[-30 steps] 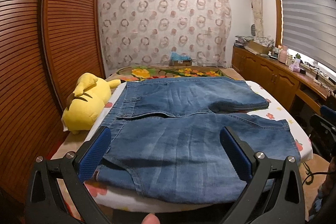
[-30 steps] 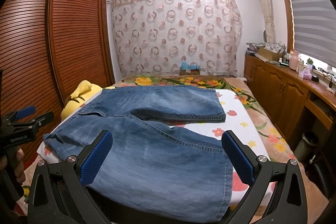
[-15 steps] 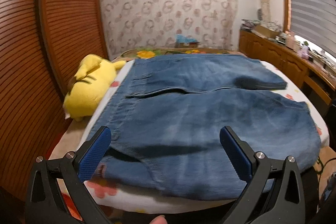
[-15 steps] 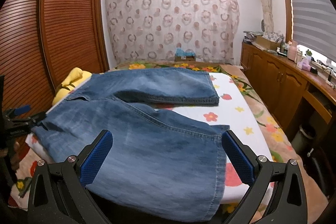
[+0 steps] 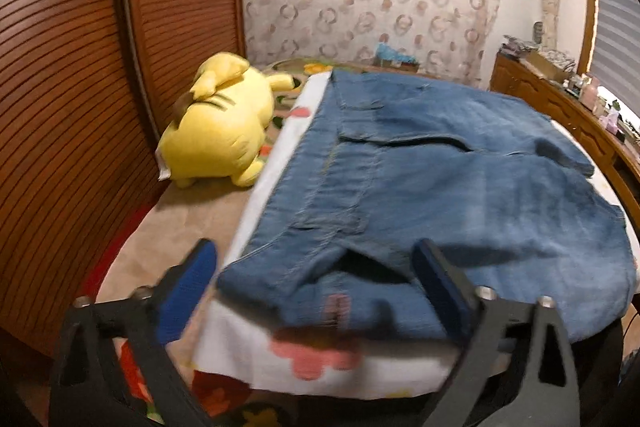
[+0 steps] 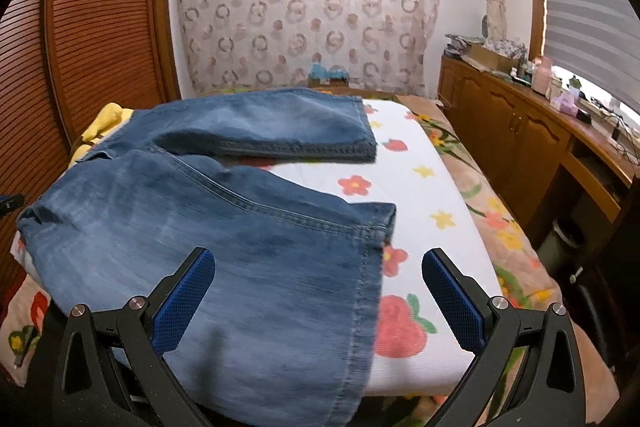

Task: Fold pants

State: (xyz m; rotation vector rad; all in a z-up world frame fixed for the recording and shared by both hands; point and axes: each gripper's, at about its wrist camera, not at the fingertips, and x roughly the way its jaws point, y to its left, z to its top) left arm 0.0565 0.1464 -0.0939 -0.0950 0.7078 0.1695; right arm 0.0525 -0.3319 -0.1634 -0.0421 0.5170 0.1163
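Blue denim pants (image 5: 440, 183) lie spread flat on a white flowered pad (image 5: 320, 367) on the bed. In the left wrist view the waistband corner sits just ahead of my left gripper (image 5: 316, 287), which is open and empty, with its blue pads on either side of that corner. In the right wrist view the pants (image 6: 208, 227) show both legs, the near leg's hem hanging over the pad's (image 6: 432, 195) front edge. My right gripper (image 6: 320, 299) is open and empty, just above the near leg hem.
A yellow plush toy (image 5: 220, 131) lies left of the pants against the brown louvred wardrobe doors (image 5: 60, 87). A wooden cabinet (image 6: 540, 147) with clutter runs along the right wall. A patterned curtain (image 6: 304, 15) hangs behind the bed.
Both grippers have moved down and closer to the pants. The left one has shifted left towards the waistband corner; the right one has closed in on the near leg hem.
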